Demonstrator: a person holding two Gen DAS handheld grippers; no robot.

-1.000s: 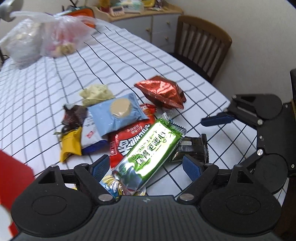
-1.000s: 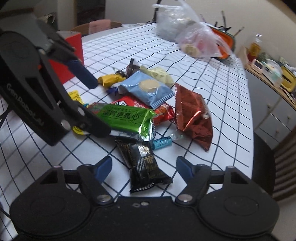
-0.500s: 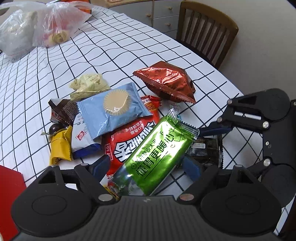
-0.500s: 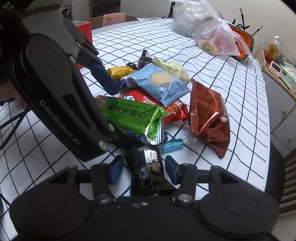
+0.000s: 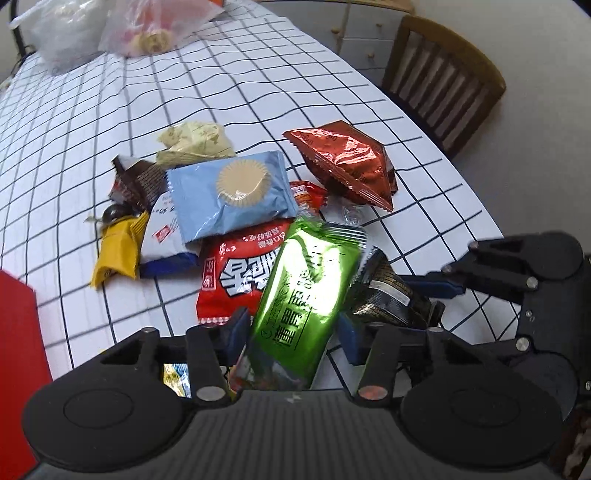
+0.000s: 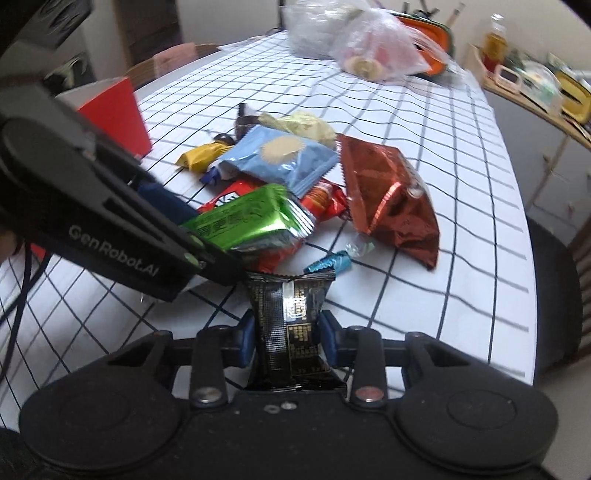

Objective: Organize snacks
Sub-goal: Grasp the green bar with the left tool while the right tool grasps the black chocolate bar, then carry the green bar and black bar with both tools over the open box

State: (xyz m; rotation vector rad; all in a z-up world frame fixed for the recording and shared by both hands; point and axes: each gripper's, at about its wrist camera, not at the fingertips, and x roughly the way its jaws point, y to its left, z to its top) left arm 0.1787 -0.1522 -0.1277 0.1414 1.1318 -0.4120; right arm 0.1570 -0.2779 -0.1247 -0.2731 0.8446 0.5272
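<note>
A heap of snack packets lies on the checked tablecloth (image 5: pixel 258 92). My left gripper (image 5: pixel 293 336) has its jaws closing, and the pads press the sides of the green foil packet (image 5: pixel 306 295), whose far end tilts up off the heap. In the right wrist view the green packet (image 6: pixel 251 218) bulges between those fingers. My right gripper (image 6: pixel 287 341) is also closing, with both blue pads squeezing the black packet (image 6: pixel 291 325). The black packet (image 5: pixel 391 295) sits just right of the green one.
In the heap are a light blue packet (image 5: pixel 232 195), a red packet (image 5: pixel 236 273), a copper foil bag (image 5: pixel 347 162), a yellow candy (image 5: pixel 118 251) and a teal candy (image 6: pixel 328 264). A red box (image 6: pixel 114 110) stands left, plastic bags (image 5: pixel 147 29) far back, a chair (image 5: pixel 443 74) past the table's right edge.
Both pairs of jaws have come in from wide apart: the left onto the green packet, the right onto the black one. The green packet's far end has tipped up.
</note>
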